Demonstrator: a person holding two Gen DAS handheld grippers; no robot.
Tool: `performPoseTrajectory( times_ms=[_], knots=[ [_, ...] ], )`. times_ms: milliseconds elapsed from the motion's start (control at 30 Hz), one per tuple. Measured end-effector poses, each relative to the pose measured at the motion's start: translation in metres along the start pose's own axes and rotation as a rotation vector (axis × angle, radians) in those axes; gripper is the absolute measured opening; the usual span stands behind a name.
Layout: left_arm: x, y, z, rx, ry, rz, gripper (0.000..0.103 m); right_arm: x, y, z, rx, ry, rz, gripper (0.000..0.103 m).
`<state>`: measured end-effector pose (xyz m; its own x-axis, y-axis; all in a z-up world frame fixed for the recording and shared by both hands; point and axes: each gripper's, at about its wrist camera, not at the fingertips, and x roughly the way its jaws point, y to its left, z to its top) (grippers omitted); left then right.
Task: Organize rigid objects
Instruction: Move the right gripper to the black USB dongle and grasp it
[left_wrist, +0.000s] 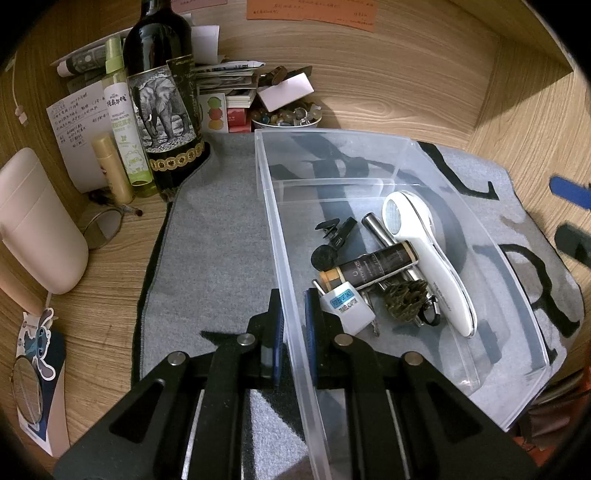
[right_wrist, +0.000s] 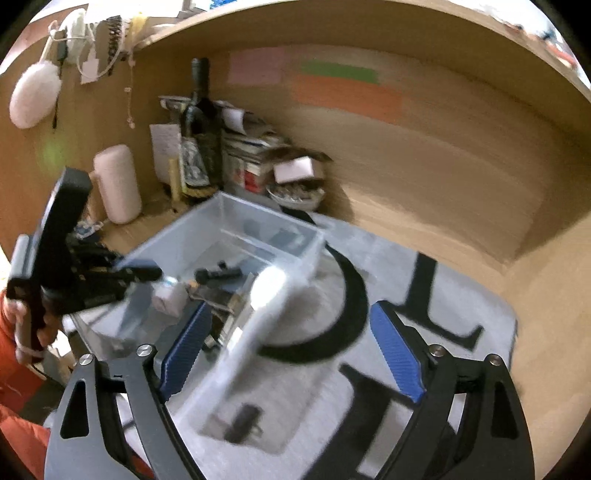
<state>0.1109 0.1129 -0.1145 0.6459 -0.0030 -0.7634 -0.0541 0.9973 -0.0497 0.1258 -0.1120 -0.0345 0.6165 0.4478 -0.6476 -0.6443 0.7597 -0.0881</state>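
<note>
— How is the left gripper (left_wrist: 294, 317) seen to be set?

— Its jaws are nearly closed, and the left wall of the clear plastic bin (left_wrist: 288, 258) is clamped between the blue pads (left_wrist: 309, 332), one pad outside the wall and one inside.

— And the right gripper (right_wrist: 291, 350)?

— Its jaws are spread wide and nothing is held. It is seen above the near right edge of the bin (right_wrist: 236, 369); that view is blurred, so whether anything is touched cannot be told.

— Where is the bin placed?

— It is set on a grey felt mat (left_wrist: 214, 229) printed with large black letters, which is laid on the wooden tabletop (left_wrist: 110, 295).

— What is gathered inside?

— In the nearer compartment, a white handheld device (left_wrist: 428, 254), a dark tube (left_wrist: 373, 267), a white travel adapter (left_wrist: 347, 308), a metal cylinder (left_wrist: 375, 227) and small black pieces (left_wrist: 334, 229) are piled together. A wine bottle (left_wrist: 162, 96) with an elephant label is stood beyond the mat's left corner.
</note>
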Motion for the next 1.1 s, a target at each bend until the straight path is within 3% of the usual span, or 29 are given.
performPoseTrajectory(
  times_ms=[367,600,700,1000,1100],
  knots=[
    [0.0,0.0,0.0,-0.001,0.001,-0.001,0.011,0.032,-0.002,-0.065,0.083,0.192,0.058,0.086],
    [0.0,0.0,0.0,-0.003,0.0,-0.001,0.011,0.047,0.008,-0.086,0.087,0.249,0.112,0.085],
    [0.0,0.0,0.0,-0.003,0.001,-0.002,0.011,0.048,0.012,-0.089,0.069,0.229,0.099,0.085],
    [0.0,0.0,0.0,-0.004,0.0,-0.002,0.011,0.042,-0.004,-0.088,0.139,0.214,0.094,0.04],
    [0.0,0.0,0.0,-0.003,0.0,-0.001,0.011,0.04,-0.008,-0.089,0.157,0.21,0.099,0.033]
  ],
)
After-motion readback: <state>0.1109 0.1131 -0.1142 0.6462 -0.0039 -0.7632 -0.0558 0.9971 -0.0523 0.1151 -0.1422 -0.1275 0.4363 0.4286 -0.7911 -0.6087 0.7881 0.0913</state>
